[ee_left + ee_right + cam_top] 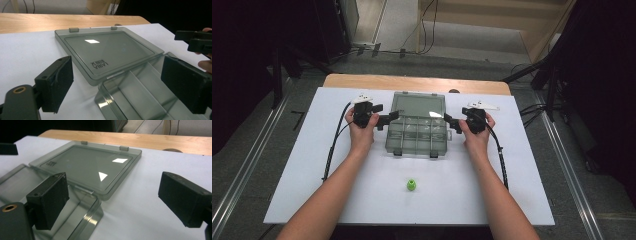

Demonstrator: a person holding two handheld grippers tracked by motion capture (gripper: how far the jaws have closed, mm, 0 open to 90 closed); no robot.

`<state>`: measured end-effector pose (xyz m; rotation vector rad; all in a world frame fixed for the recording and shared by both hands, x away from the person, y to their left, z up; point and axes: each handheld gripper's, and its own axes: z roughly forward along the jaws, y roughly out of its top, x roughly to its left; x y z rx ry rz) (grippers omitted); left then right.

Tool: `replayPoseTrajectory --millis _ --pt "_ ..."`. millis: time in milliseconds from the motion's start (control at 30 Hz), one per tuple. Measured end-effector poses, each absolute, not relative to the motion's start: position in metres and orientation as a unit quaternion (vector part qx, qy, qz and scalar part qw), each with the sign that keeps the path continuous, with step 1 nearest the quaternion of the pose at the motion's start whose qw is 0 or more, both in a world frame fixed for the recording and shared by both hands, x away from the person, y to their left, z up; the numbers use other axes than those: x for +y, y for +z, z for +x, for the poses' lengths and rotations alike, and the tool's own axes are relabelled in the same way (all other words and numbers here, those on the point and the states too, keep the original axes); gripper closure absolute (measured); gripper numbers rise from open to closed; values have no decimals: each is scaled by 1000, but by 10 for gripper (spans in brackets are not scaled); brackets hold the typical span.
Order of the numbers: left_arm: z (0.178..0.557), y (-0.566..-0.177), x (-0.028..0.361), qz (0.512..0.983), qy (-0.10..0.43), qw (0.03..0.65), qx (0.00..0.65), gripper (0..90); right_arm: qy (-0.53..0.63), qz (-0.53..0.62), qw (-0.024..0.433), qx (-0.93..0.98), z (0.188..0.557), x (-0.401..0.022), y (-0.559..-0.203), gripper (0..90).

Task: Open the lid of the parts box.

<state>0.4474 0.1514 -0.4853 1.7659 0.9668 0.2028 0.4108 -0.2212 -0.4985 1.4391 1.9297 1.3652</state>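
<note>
Box (417, 134), clear grey plastic, at middle of white board (312, 165), lid (418, 104) flung back flat on far side, compartments bare. Left gripper (393, 117) hovering at box's left edge, jaws spread wide, gripping nothing. Right gripper (448, 120) at box's right edge, jaws likewise wide apart, nothing held. Green cap (411, 185) on near side of box, well apart.
</note>
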Motion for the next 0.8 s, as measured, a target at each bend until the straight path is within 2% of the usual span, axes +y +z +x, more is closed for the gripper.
replayPoseTrajectory --millis 133,167,233,267,800 --pt "440 -483 153 739 87 533 402 90 481 496 195 696 402 -221 -496 83" --pt "438 -483 154 739 87 536 399 89 484 487 194 701 396 -222 -495 0" --pt "433 -481 156 740 92 537 393 61 490 482 188 701 391 -223 -493 0" --pt "430 -481 156 742 89 540 387 0 491 481 188 701 388 -223 -492 0" --pt "383 -473 171 756 110 547 341 0 508 466 202 695 346 -239 -492 0"
